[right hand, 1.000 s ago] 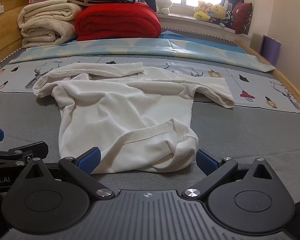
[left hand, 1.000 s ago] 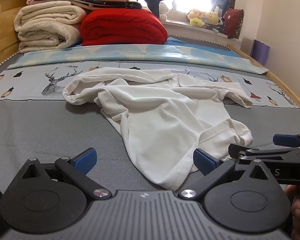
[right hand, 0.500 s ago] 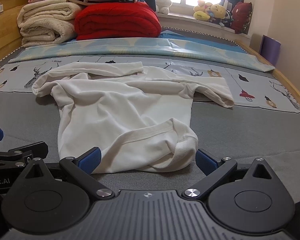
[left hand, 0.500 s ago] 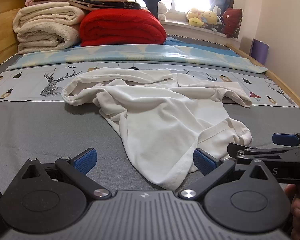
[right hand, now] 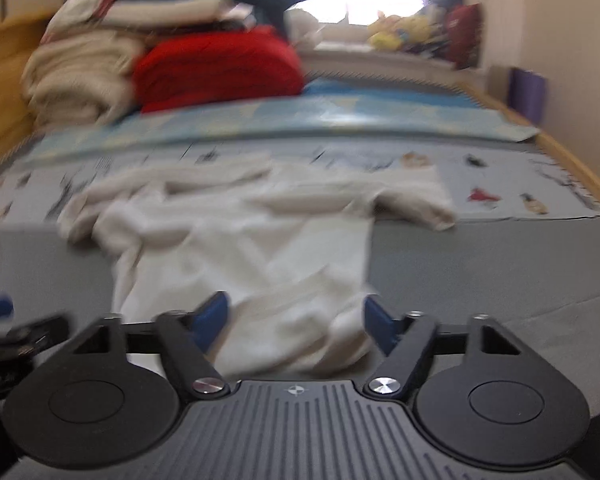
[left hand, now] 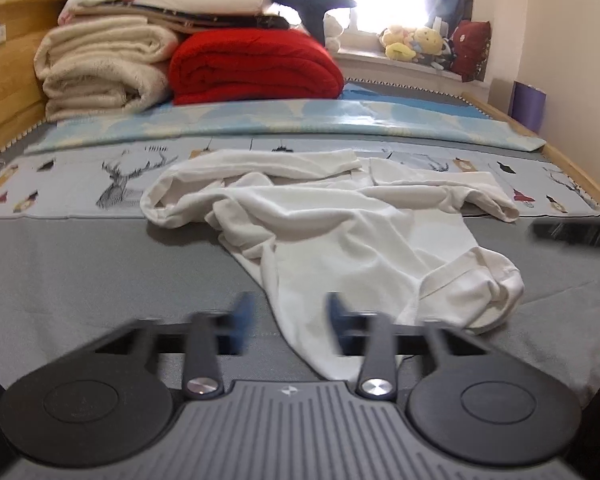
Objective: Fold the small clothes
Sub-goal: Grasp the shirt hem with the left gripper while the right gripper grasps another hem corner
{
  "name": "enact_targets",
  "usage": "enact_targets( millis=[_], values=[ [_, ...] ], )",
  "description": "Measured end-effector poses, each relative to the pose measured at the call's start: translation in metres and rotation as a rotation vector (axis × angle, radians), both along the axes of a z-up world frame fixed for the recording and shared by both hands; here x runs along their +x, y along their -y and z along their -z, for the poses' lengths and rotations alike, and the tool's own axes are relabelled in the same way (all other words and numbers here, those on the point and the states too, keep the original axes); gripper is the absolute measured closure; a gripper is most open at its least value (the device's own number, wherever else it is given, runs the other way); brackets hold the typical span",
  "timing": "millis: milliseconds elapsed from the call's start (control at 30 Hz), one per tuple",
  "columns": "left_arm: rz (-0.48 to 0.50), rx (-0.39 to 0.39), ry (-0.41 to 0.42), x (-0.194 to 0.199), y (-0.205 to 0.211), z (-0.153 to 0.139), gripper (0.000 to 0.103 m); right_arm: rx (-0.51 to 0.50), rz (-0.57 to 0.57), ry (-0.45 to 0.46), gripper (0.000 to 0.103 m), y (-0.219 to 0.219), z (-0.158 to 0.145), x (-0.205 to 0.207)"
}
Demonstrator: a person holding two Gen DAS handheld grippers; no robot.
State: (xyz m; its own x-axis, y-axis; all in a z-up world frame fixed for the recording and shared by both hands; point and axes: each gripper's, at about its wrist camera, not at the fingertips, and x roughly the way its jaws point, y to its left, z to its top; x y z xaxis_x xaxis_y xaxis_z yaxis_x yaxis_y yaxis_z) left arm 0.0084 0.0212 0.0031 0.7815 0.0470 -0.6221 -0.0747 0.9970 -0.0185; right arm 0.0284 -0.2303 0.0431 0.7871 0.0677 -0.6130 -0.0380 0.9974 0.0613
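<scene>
Bed (left hand: 80,272) bearing a crumpled white shirt (left hand: 340,232) at 12 o'clock — left gripper (left hand: 288,320) closing, narrow around its hem; right gripper (right hand: 296,320) closing, half-wide, pads clear.

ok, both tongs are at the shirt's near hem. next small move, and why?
Probably finish closing both before lifting. The left tongs and right tongs have just been closing with the white shirt hem between them, but gaps still show beside the cloth, so neither grip looks secure yet.
</scene>
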Motion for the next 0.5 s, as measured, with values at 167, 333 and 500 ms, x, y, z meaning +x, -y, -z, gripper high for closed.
enact_targets(
  millis=[167,333,500],
  values=[
    [-0.056,-0.121,-0.037,0.012,-0.028,0.008,0.089,-0.027,-0.016,0.135,0.049,0.042,-0.018,0.027],
    [-0.004,-0.183,-0.149,0.019,-0.03,0.022,0.089,-0.016,-0.068,0.061,0.049,0.07,0.003,0.042],
    [0.106,-0.156,-0.254,0.025,-0.001,0.041,0.083,0.07,-0.143,-0.118,0.049,0.07,0.037,0.038]
  ],
)
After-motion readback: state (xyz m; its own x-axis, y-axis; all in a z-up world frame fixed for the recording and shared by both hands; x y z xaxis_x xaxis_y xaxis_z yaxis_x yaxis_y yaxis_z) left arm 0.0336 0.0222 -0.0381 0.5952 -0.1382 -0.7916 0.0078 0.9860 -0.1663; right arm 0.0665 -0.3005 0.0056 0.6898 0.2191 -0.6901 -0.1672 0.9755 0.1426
